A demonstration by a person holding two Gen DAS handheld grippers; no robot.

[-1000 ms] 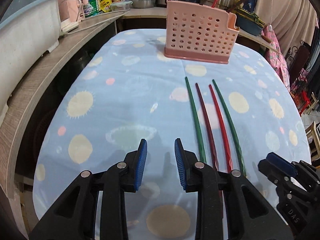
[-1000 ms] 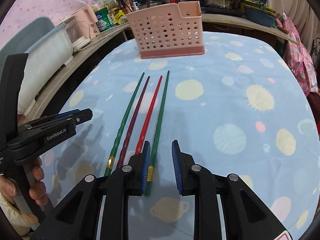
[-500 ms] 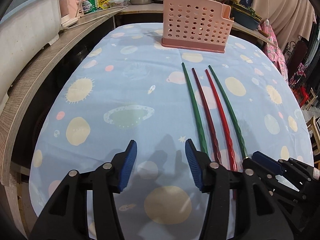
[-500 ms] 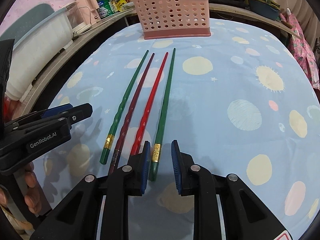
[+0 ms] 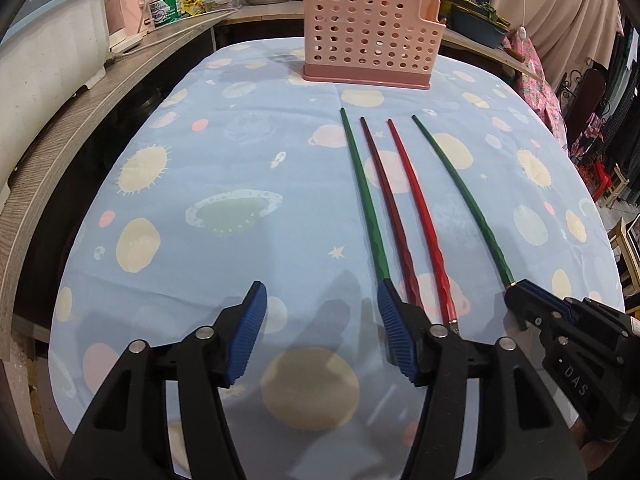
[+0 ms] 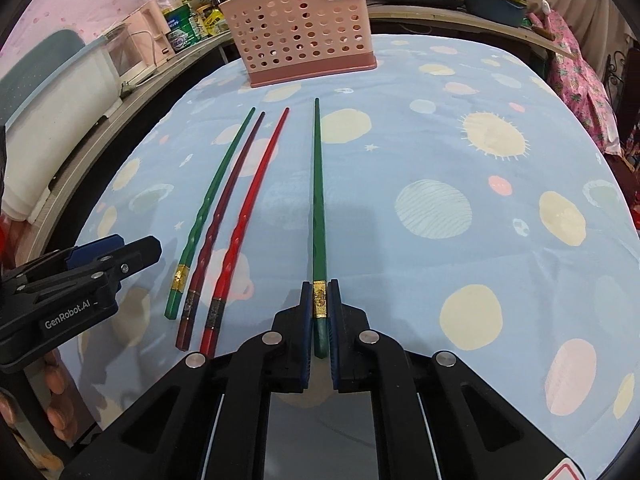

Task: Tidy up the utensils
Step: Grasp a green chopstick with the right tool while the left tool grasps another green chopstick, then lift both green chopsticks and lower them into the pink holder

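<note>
Right gripper (image 6: pixel 320 322): your jaws are pinching the thick end of the green chopstick (image 6: pixel 319 216) at its gold band; its shaft runs straight ahead from between the jaws, over the space-print tablecloth (image 6: pixel 460 248).

Left gripper (image 5: pixel 322 330): your jaws are spread wide, nothing between them, only cloth below.

Just left of your right jaws: three chopsticks side by side, thick ends nearest. Red chopstick (image 6: pixel 248 220) closest to the jaws, then the dark red chopstick (image 6: pixel 224 216), then the second green chopstick (image 6: pixel 208 208), also gold-banded. In the left wrist view, their thick ends pass behind your left gripper's right jaw.

Far ahead of both jaws: the pink perforated utensil holder (image 6: pixel 302 30), upright at the far end of the cloth, beyond all four tips.

Beyond it: counter (image 5: pixel 256 12) with pots and jars.
</note>
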